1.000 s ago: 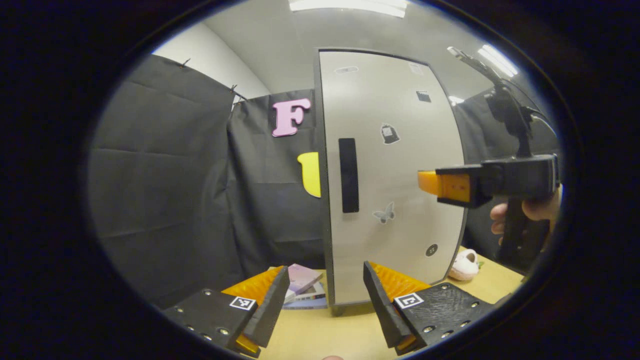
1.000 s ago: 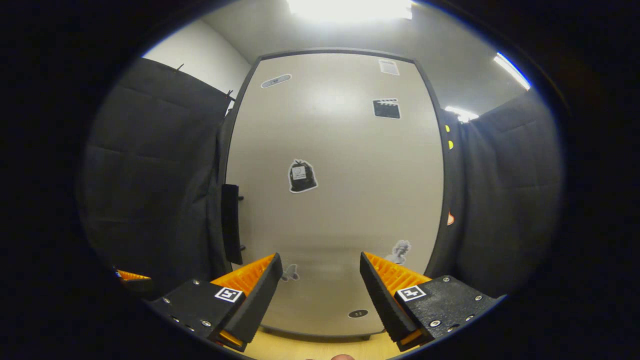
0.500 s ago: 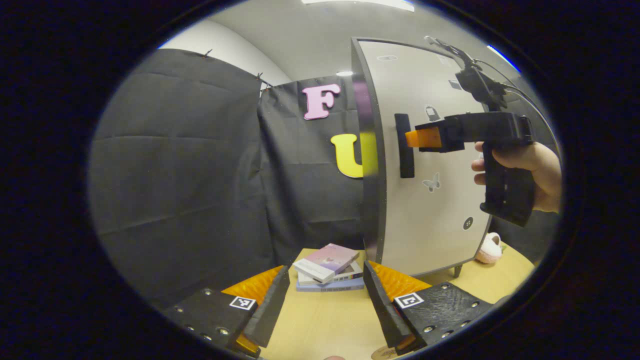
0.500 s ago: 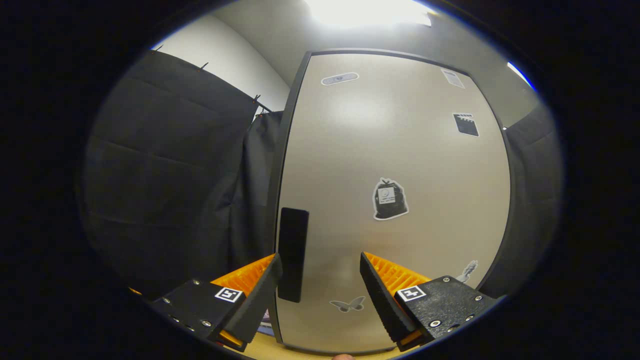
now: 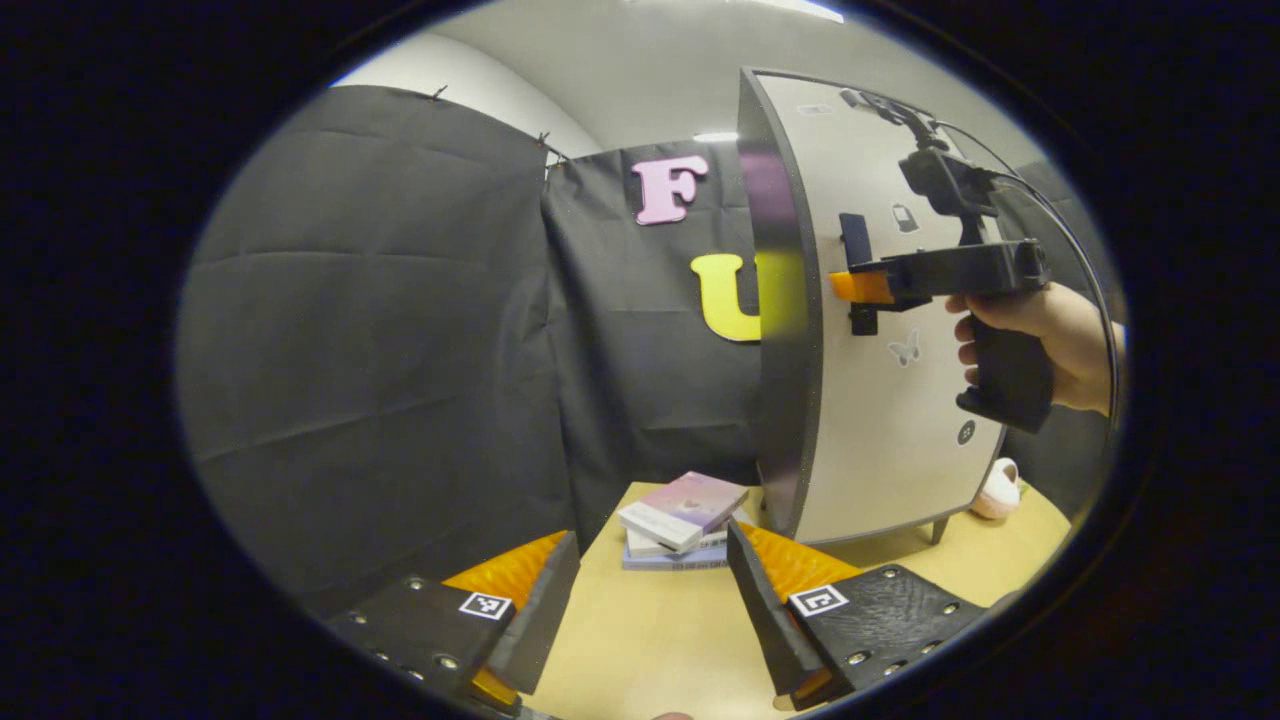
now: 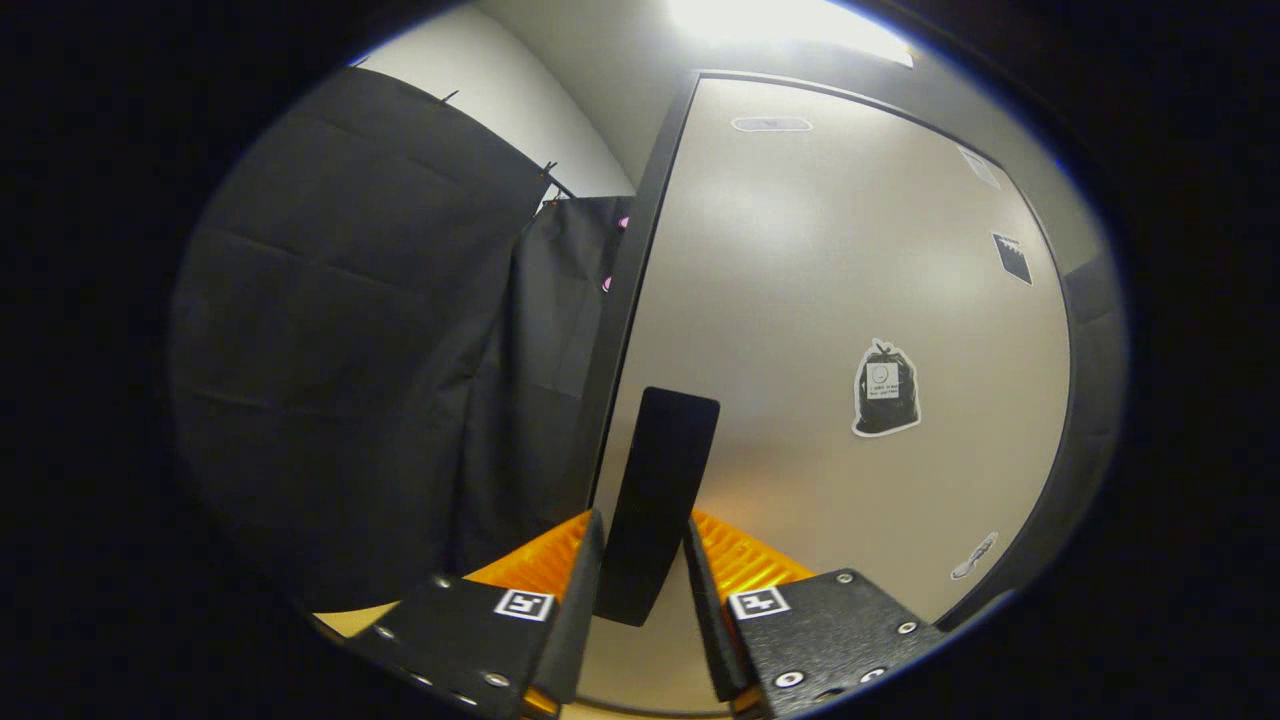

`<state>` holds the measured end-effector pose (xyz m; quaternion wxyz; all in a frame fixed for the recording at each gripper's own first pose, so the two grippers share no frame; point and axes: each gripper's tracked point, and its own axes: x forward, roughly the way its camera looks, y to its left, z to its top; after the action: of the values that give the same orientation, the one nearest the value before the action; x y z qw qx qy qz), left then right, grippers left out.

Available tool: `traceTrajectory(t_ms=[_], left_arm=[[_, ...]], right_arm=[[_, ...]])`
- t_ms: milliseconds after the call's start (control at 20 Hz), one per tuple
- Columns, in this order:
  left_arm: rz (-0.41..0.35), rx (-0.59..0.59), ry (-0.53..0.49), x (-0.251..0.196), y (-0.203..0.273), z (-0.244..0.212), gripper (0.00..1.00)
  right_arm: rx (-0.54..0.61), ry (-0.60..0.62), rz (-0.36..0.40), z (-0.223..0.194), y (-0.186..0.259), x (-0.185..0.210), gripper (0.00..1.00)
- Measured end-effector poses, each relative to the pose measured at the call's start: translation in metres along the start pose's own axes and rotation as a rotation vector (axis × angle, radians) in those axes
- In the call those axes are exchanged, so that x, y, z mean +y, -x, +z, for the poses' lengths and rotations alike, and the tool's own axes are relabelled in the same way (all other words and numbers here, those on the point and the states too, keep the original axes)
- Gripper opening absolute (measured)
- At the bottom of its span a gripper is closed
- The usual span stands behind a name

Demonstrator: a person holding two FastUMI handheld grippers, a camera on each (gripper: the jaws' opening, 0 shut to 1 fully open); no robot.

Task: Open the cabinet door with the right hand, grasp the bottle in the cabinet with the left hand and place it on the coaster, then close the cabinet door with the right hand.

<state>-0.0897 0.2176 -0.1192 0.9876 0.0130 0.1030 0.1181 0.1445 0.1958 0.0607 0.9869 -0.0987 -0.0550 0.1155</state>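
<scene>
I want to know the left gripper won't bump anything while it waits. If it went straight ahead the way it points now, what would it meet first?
Probably the stack of books on the table, just ahead between the left gripper's open fingers, with the cabinet's dark side just to their right. Depth is hard to judge.

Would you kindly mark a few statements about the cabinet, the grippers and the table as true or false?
1. The right gripper has its fingers on either side of the black bar handle of the grey cabinet door. True.
2. The left gripper holds a bottle. False: it is open and holds nothing.
3. A stack of books lies on the wooden table. True.
4. The cabinet door stands wide open. False: it looks closed.
</scene>
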Motion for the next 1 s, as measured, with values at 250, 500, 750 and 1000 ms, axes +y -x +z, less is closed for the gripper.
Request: traceTrajectory(t_ms=[250, 500, 750, 1000], left_arm=[[-0.026, -0.015, -0.008, -0.007, 0.003, 0.003, 0.84], [-0.085, -0.005, 0.007, -0.027, -0.008, -0.005, 0.84], [-0.093, -0.055, -0.021, -0.031, -0.024, 0.014, 0.85], [-0.042, -0.073, -0.020, -0.027, -0.010, 0.020, 0.85]], right_arm=[[0.102, -0.128, 0.014, -0.004, 0.003, 0.000, 0.31], [0.131, -0.103, 0.043, -0.005, 0.007, 0.001, 0.20], [0.131, -0.099, 0.123, -0.003, 0.020, 0.004, 0.20], [0.132, -0.111, 0.213, 0.002, 0.037, 0.007, 0.20]])
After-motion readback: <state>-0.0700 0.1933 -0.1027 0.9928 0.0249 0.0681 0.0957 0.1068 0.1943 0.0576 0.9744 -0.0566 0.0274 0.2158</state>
